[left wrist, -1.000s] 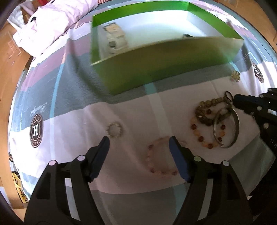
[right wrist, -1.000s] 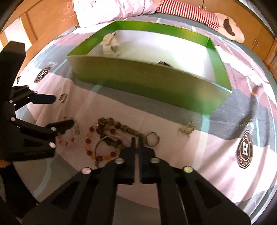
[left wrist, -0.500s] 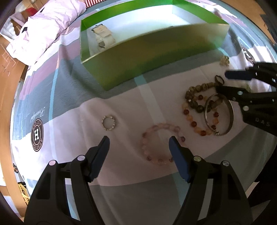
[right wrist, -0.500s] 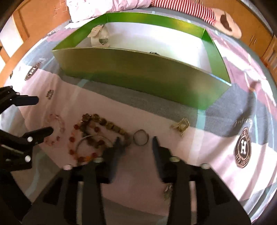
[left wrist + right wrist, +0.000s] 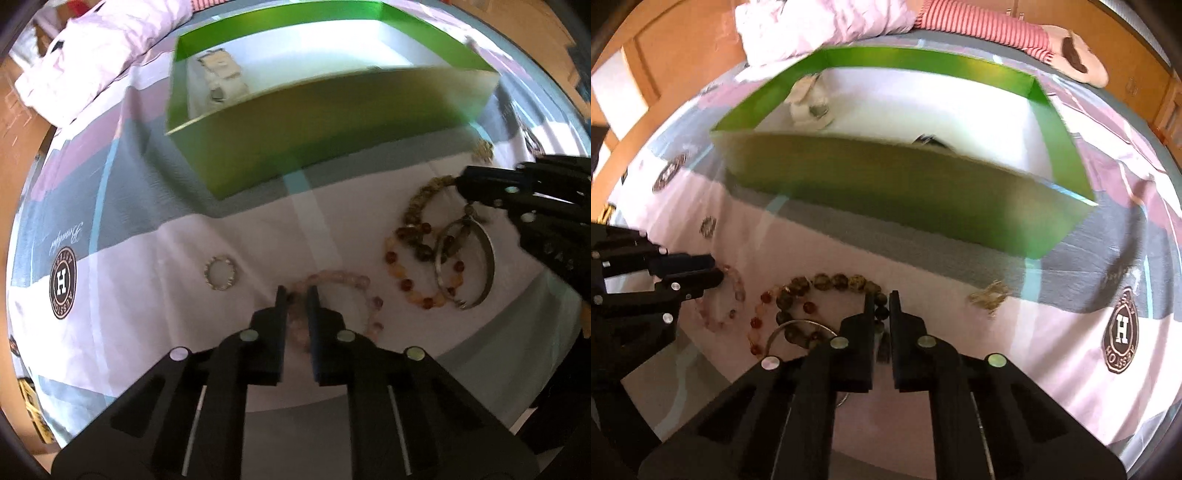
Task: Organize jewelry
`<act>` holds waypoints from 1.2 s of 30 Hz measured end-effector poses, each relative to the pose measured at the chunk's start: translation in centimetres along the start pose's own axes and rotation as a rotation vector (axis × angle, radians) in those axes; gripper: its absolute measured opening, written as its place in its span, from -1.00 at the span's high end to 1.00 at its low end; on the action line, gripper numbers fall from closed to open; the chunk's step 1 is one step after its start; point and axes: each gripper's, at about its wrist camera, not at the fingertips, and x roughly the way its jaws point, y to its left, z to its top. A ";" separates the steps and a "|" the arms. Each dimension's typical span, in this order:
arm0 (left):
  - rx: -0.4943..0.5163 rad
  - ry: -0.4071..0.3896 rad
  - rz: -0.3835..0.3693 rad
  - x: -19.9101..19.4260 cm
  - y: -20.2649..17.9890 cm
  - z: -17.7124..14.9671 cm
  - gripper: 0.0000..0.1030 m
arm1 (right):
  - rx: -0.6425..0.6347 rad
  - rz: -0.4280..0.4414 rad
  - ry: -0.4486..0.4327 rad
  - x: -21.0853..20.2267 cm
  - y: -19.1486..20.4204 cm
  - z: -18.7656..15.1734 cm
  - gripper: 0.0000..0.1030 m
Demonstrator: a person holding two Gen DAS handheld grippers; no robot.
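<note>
My left gripper (image 5: 296,293) is shut on the pink bead bracelet (image 5: 354,280), which lies on the bedspread; it also shows in the right wrist view (image 5: 733,291). My right gripper (image 5: 882,301) is shut on the dark olive bead bracelet (image 5: 834,282), seen from the left wrist view too (image 5: 417,206). An orange-red bead bracelet (image 5: 410,286) and a silver bangle (image 5: 480,258) overlap beside it. A small silver ring (image 5: 221,272) lies left of my left gripper. A green box (image 5: 332,122) stands behind, holding a white watch (image 5: 221,79).
A small gold trinket (image 5: 990,297) lies right of my right gripper. A dark item (image 5: 931,142) rests inside the box behind its front wall. A pillow (image 5: 92,55) and a striped sleeve (image 5: 979,29) lie beyond the box. The bedspread shows round H logos (image 5: 1121,328).
Both grippers were open half a second ago and have shut: the left on the pink bracelet, the right on the olive bead bracelet. Both moved slightly forward and down.
</note>
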 end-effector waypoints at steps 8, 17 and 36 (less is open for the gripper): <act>-0.130 -0.135 -0.060 -2.8 3.5 1.2 0.85 | 0.109 0.056 -0.153 -4.0 -2.7 0.7 0.86; -0.145 -0.264 -0.116 -6.3 3.7 1.4 0.85 | 0.114 0.057 -0.273 -6.8 -2.9 2.0 0.86; -0.174 -0.372 -0.087 -8.3 3.8 10.8 0.85 | 0.157 0.002 -0.380 -7.4 -5.5 9.4 0.86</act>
